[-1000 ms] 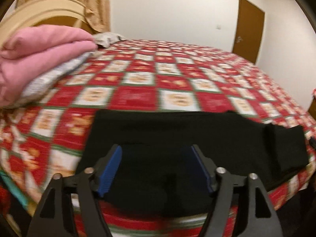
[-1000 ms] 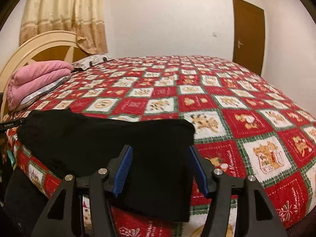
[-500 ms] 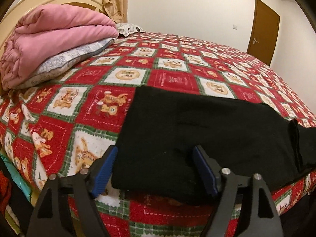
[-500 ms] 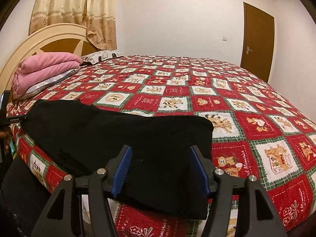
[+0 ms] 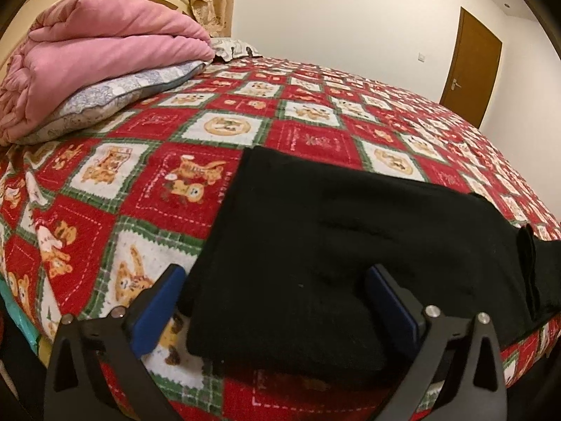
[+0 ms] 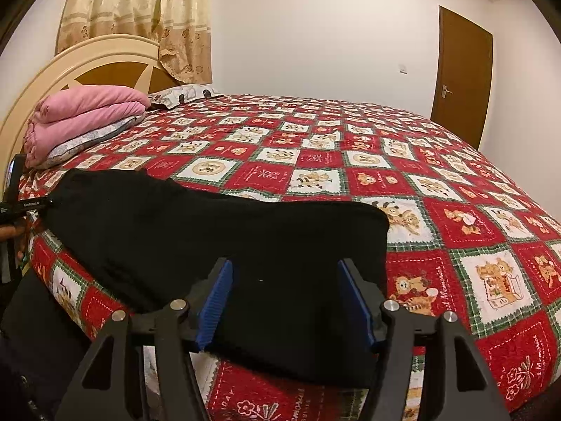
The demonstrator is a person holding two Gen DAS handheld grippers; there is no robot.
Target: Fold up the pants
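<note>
**Pants laid flat, fold not yet made**

The black pants (image 5: 350, 238) lie along the near edge of the bed (image 6: 455, 217) in a long strip, seemingly leg over leg already — the crosswise folds look still to do. The left gripper (image 5: 277, 301) is opening, its jaws straddling one end corner without pressing. The right gripper (image 6: 284, 301) stands apart over the other end (nothing pinched). No containers in view — only a pink blanket (image 5: 98, 52) on a pillow (image 5: 115, 98).

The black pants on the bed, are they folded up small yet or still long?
Still long. The black pants lie flat in one long strip along the edge of the bed, not folded short.
</note>
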